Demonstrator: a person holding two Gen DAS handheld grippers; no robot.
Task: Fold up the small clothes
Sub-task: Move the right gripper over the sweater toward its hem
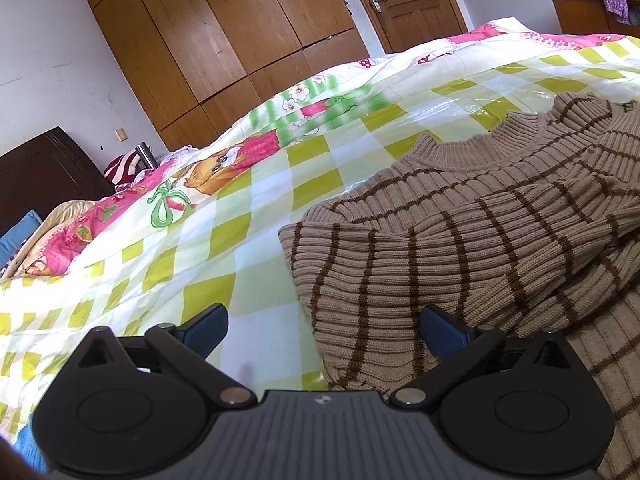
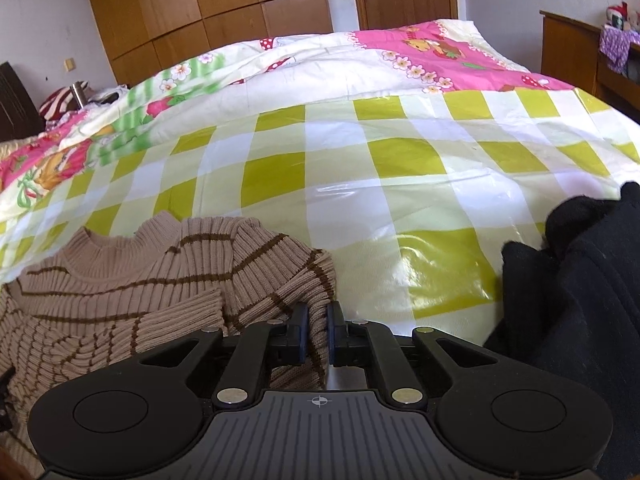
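A tan ribbed sweater (image 1: 460,240) with thin brown stripes lies on the bed, collar toward the far side and one sleeve folded across its body. In the left wrist view my left gripper (image 1: 326,330) is open just above the sweater's near left edge; its right finger rests over the knit and its left finger over the sheet. In the right wrist view the sweater (image 2: 140,280) fills the lower left. My right gripper (image 2: 317,332) is shut on a fold of its right edge, with striped knit pinched between the pads.
A glossy green-and-white checked sheet (image 2: 360,168) covers the bed over a pink cartoon quilt (image 2: 440,56). A black garment (image 2: 580,300) lies to the right of the sweater. A wooden wardrobe (image 1: 208,32), a door (image 1: 404,0) and a side cabinet (image 2: 568,48) stand beyond the bed.
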